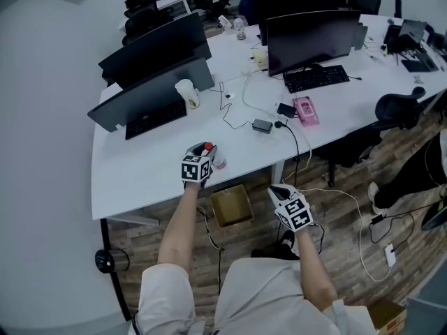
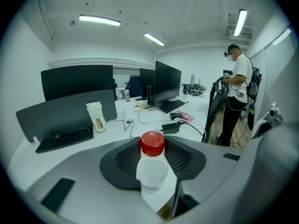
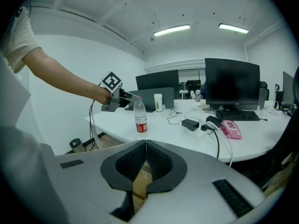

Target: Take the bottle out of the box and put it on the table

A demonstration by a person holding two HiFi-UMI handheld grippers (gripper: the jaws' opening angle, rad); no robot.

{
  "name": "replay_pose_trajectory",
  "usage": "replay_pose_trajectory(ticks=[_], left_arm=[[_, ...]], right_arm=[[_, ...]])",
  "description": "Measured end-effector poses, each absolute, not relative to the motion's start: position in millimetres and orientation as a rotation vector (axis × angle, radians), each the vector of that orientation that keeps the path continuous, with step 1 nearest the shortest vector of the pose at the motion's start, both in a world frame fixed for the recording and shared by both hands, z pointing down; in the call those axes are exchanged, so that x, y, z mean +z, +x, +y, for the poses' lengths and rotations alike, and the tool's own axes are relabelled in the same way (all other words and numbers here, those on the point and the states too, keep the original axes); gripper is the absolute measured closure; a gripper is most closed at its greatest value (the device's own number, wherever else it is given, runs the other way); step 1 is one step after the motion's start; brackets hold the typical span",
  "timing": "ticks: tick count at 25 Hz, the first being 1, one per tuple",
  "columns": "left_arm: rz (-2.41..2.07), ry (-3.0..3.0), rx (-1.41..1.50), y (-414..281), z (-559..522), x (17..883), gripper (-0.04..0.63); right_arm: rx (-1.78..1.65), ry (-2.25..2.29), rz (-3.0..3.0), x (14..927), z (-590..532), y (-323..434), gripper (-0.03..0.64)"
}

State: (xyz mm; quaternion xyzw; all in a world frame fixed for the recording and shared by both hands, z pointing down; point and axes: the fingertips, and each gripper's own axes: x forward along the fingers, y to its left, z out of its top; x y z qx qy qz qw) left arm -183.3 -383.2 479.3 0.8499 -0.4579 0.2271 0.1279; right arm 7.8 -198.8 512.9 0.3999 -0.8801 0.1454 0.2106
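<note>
A clear plastic bottle (image 1: 218,160) with a red cap stands upright over the near edge of the white table (image 1: 147,173). My left gripper (image 1: 210,153) is shut on its upper part. In the left gripper view the bottle (image 2: 152,169) sits between the dark pads (image 2: 124,160). From the right gripper view I see the bottle (image 3: 140,118) with the left gripper (image 3: 122,98) at its neck; whether its base rests on the table I cannot tell. The open cardboard box (image 1: 232,206) lies on the floor below the table edge. My right gripper (image 1: 278,190) is shut and empty, beside the box (image 3: 139,183).
Monitors (image 1: 157,89) and keyboards (image 1: 316,77) fill the desk. A pale cup (image 1: 186,93), a power adapter (image 1: 262,125), a pink pack (image 1: 305,110) and cables lie beyond the bottle. An office chair (image 1: 394,108) stands at right. A person (image 2: 238,94) stands by the desk.
</note>
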Motion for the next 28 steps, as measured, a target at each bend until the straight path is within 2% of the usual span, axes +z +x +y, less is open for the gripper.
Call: replay_pose_trajectory(ticks=[7,14,21,28], left_arm=[[-1.363,2.462,0.658,-194,-386,476,0.391],[-1.405,2.463,0.585,-206,-361,466,0.391],[-1.544,2.41,0.427,-236,-291,468,0.391],[-1.603,2.324,0.242,-240,-192,507,0.402]], right_arm=[[0.39,1.096,-2.398,520,-197,0,0.577],[0.448,1.122,-2.445,515,-191,-13,0.577],[0.595,1.186,-2.471,516,-176,-29,0.577],[0.682,1.243,-2.478,531,-160,-44,0.575]])
